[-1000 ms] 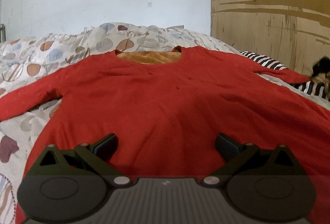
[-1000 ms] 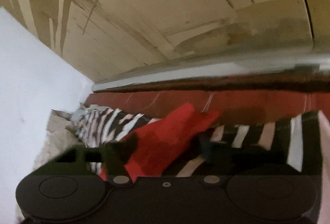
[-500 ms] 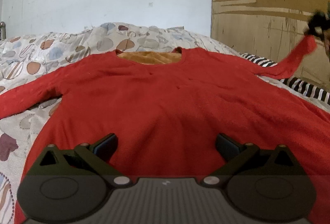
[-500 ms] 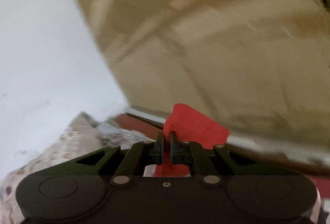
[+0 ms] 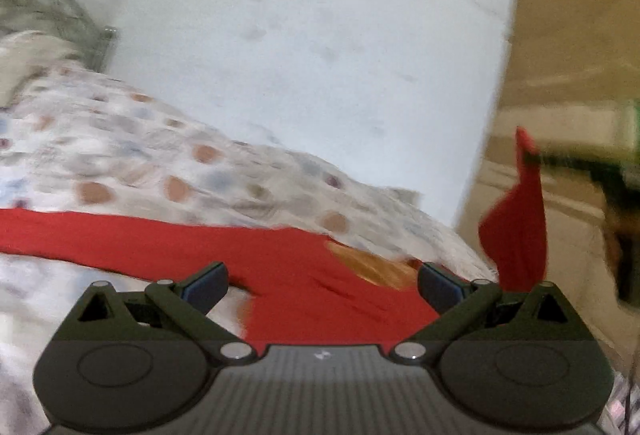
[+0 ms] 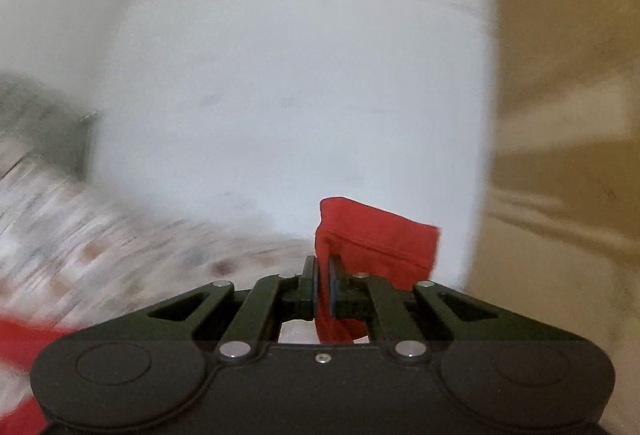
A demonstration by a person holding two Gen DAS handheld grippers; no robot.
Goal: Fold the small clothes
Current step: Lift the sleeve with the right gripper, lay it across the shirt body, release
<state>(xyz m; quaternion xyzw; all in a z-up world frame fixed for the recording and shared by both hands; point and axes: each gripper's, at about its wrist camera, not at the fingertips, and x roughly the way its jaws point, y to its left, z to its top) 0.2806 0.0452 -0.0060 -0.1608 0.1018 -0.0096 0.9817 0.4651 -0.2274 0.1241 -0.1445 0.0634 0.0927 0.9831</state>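
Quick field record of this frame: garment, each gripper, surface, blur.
garment: red long-sleeve top, orange lining at the neck, body flat on the bed
sleeve: right sleeve cuff lifted off the bed
right gripper: jaws shut on the cuff
left gripper: jaws wide open above the top, holding nothing
surface: patterned bedsheet
blur: heavy in both views

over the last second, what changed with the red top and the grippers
The right gripper shut on the sleeve, which lay on the striped cloth a second ago, and lifted it clear of the bed. The left gripper swung left, toward the other sleeve. It is still open and holds nothing; the red top still lies on the bed.
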